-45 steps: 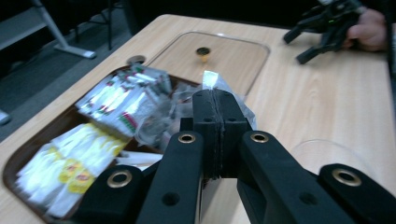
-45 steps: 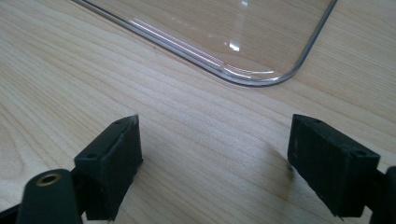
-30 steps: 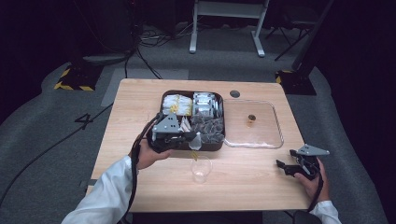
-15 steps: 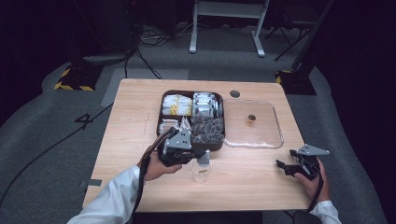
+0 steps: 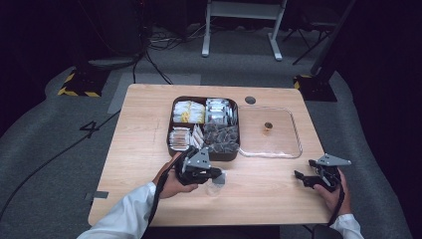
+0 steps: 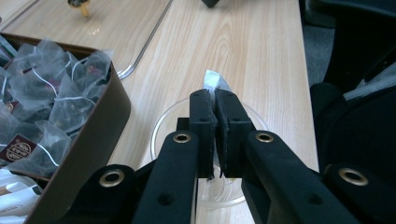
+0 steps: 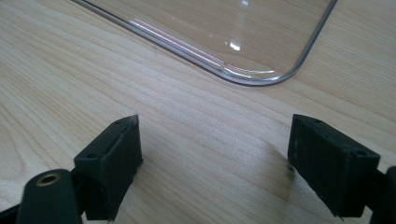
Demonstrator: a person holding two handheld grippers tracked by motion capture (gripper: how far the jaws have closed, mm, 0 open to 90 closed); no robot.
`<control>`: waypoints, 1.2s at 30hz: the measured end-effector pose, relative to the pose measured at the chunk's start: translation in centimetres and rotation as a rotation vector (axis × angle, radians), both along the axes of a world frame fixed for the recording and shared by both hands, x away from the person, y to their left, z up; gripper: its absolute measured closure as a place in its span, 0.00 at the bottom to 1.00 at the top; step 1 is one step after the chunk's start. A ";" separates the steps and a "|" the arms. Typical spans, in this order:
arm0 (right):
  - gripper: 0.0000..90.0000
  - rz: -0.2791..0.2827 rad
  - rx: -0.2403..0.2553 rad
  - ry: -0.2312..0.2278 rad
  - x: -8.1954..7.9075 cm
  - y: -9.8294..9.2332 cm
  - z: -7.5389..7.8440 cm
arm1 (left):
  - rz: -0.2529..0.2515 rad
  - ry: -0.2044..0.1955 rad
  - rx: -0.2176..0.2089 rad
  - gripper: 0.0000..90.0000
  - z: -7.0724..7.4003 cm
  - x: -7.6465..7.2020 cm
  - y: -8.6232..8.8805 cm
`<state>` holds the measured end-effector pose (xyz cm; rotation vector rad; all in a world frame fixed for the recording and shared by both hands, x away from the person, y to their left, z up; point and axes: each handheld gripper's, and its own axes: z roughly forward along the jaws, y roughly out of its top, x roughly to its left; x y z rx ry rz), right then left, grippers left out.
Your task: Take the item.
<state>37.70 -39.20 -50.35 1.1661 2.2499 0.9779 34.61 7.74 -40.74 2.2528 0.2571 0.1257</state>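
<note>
My left gripper [image 5: 217, 178] [image 6: 214, 95] is shut on a white pyramid tea bag [image 6: 213, 81], whose tip pokes out above the pads. Its jaws have just eased open a touch, with the bag still pinched between them. It hangs over a small clear cup [image 5: 215, 188] [image 6: 161, 125] that stands on the table in front of the brown compartment box [image 5: 170, 144] [image 6: 100, 135]. At the right front of the table my right gripper [image 5: 300, 177] [image 7: 215, 154] rests low over bare wood, open, with nothing between its fingers.
The box holds several tea bags [image 6: 51, 93] and wrapped sachets [image 5: 188, 111]. To its right lies a clear lid [image 5: 293, 149] [image 7: 224, 32] with a small brown knob [image 5: 267, 125]. A round hole [image 5: 250, 99] sits near the table's far edge.
My left gripper has come from the box toward the person and down with the tea bag, and now hangs over the cup. The right gripper has kept still.
</note>
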 end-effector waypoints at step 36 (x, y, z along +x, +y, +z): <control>0.20 0.000 -0.004 -0.007 -0.1 0.1 0.0 | 0.031 -0.035 -0.010 0.78 0.3 0.3 1.4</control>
